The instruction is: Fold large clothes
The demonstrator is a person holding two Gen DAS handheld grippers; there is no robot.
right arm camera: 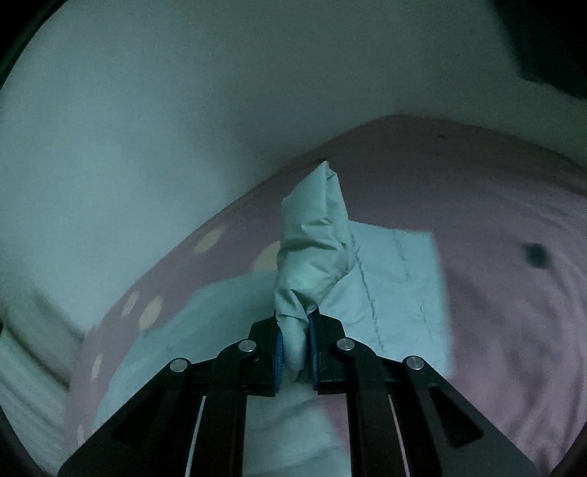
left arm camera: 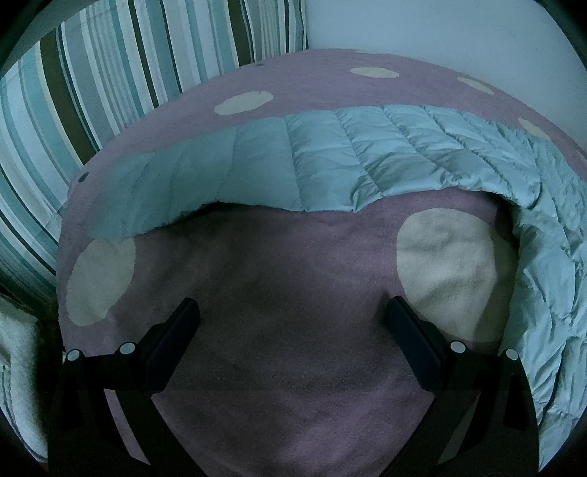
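Observation:
A pale blue quilted jacket (left arm camera: 330, 165) lies in a long band across a purple blanket (left arm camera: 279, 301) with cream dots, and drapes down the right side. My left gripper (left arm camera: 290, 312) hovers open over bare blanket in front of the jacket, nothing between its fingers. In the right wrist view my right gripper (right arm camera: 293, 323) is shut on a bunched fold of the jacket (right arm camera: 312, 249), which stands up lifted from between the blue pads. The rest of the garment (right arm camera: 396, 279) spreads flat below it.
A striped pillow (left arm camera: 91, 91) leans at the back left against a pale wall (left arm camera: 440, 29). A white textured cover (left arm camera: 18, 367) shows at the left edge of the bed. A dark spot (right arm camera: 537, 253) marks the blanket on the right.

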